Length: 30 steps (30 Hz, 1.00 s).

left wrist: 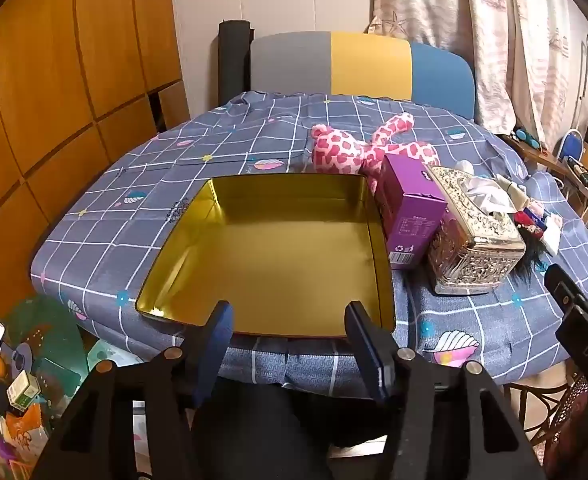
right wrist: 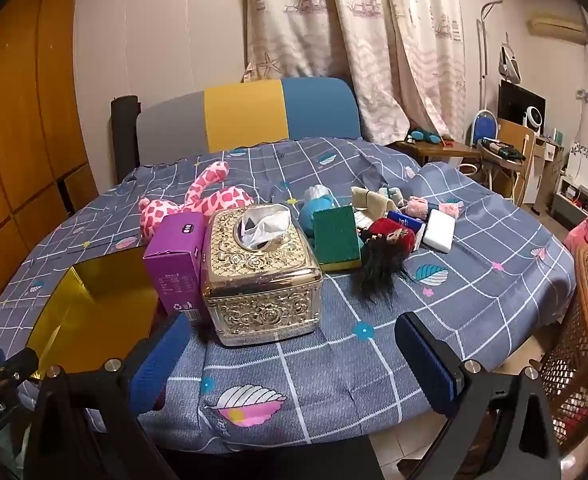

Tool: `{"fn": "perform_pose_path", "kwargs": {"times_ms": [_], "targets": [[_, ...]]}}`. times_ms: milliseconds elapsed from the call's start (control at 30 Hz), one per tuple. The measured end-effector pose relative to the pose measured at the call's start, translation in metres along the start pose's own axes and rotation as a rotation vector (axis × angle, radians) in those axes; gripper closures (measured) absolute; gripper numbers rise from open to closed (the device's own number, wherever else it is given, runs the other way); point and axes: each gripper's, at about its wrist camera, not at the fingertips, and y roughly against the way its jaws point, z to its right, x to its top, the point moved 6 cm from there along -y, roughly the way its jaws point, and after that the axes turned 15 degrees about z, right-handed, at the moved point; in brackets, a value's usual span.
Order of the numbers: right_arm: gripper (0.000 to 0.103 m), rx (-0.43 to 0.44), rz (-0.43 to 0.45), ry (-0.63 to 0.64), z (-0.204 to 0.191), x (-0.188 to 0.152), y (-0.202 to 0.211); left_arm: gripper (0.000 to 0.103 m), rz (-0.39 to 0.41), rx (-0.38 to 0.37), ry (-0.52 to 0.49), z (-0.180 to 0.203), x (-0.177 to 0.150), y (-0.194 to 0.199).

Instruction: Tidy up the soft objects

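A pink spotted plush toy (left wrist: 368,148) lies on the table behind an empty gold tin tray (left wrist: 278,296); it also shows in the right wrist view (right wrist: 198,204). A pile of soft items lies to the right: a green sponge (right wrist: 336,236), a dark-haired doll (right wrist: 382,256), a blue plush (right wrist: 318,208), small pink socks (right wrist: 416,206) and a white pad (right wrist: 440,230). My left gripper (left wrist: 290,320) is open and empty at the tray's near edge. My right gripper (right wrist: 292,336) is open and empty at the table's near edge, in front of the tissue box.
A purple carton (right wrist: 176,264) and a gold ornate tissue box (right wrist: 260,268) stand between the tray (right wrist: 94,304) and the pile. A tri-coloured chair (right wrist: 250,120) stands behind the table. A wicker chair (right wrist: 578,352) is at the right.
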Motion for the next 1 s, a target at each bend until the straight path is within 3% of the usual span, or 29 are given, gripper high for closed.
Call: {"fn": "perform_pose_path", "kwargs": {"times_ms": [233,300,1000], "targets": [[0.000,-0.002,-0.010,0.025,-0.001,-0.003,-0.002,0.044,-0.012,0.009,-0.005,0.000,0.000,0.000],[0.000,-0.003,-0.008,0.038,-0.002,-0.004,-0.002,0.044,-0.011,0.012,-0.003,0.000,-0.015,-0.004],[0.000,0.001,-0.006,0.058,-0.003,-0.006,-0.003,0.044,-0.037,0.016,0.002,-0.004,-0.011,-0.009]]}}
